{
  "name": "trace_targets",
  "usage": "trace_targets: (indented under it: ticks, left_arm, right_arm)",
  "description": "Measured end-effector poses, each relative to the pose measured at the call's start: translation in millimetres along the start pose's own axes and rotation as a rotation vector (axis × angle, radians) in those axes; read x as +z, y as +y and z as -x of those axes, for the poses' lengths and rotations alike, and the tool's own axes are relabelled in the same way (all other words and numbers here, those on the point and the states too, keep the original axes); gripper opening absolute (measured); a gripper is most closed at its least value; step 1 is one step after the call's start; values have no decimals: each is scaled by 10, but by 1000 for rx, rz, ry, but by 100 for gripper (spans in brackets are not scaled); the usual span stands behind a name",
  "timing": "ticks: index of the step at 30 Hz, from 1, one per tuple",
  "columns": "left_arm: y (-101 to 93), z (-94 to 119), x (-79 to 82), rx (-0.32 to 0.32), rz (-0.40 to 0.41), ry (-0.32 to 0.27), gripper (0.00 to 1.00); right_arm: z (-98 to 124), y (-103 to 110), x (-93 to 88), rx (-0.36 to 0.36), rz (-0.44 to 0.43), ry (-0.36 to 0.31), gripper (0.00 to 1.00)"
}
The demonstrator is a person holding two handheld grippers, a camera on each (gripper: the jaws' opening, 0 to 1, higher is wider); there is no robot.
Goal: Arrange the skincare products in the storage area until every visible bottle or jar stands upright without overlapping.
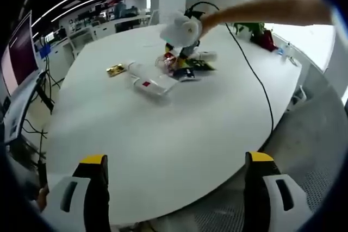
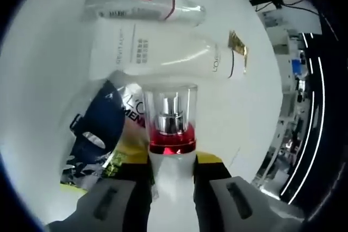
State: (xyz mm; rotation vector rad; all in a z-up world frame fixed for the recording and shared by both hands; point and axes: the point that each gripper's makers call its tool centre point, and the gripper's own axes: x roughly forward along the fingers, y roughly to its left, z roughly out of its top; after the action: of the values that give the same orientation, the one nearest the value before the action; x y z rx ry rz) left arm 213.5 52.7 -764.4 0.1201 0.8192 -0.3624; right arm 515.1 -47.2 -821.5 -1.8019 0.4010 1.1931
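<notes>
Gripping pump bottle [image 2: 171, 134], right gripper [image 2: 173, 180] jaws closed (left gripper [image 1: 176, 175] wide, empty).

White table [image 2: 49, 36]; pump bottle [image 2: 171, 134] clear cap, silver pump, red band, white body; white tube [image 2: 142, 5] w/ red square; white tube [image 2: 168, 52] w/ gold end; dark-blue/yellow sachet [image 2: 100, 134]; both grippers [image 1: 176, 188] grey w/ yellow tips.

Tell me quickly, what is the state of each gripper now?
Left gripper: open, holding nothing, above the white round table.
Right gripper: shut on the clear-capped pump bottle with red band.
</notes>
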Motion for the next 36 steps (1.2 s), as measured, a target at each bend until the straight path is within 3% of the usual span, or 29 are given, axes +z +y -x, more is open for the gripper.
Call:
trace_targets:
  ticks: [5, 13, 18, 26, 36]
  left_arm:
    - [-7, -10, -11, -2, -15, 6, 97]
    - [7, -21, -42, 4, -22, 24, 98]
    - [9, -23, -55, 7, -29, 33, 97]
    - [4, -22, -58, 7, -37, 36, 97]
    - [-14, -28, -74, 3, -48, 44, 97]
  right_arm:
    - [4, -8, -56, -102, -70, -61, 27]
    - [95, 76, -40, -151, -47, -106, 26]
    - [157, 76, -17, -187, -90, -132, 26]
    - [327, 136, 125, -256, -103, -212, 26]
    - [617, 288, 332, -291, -106, -245, 26]
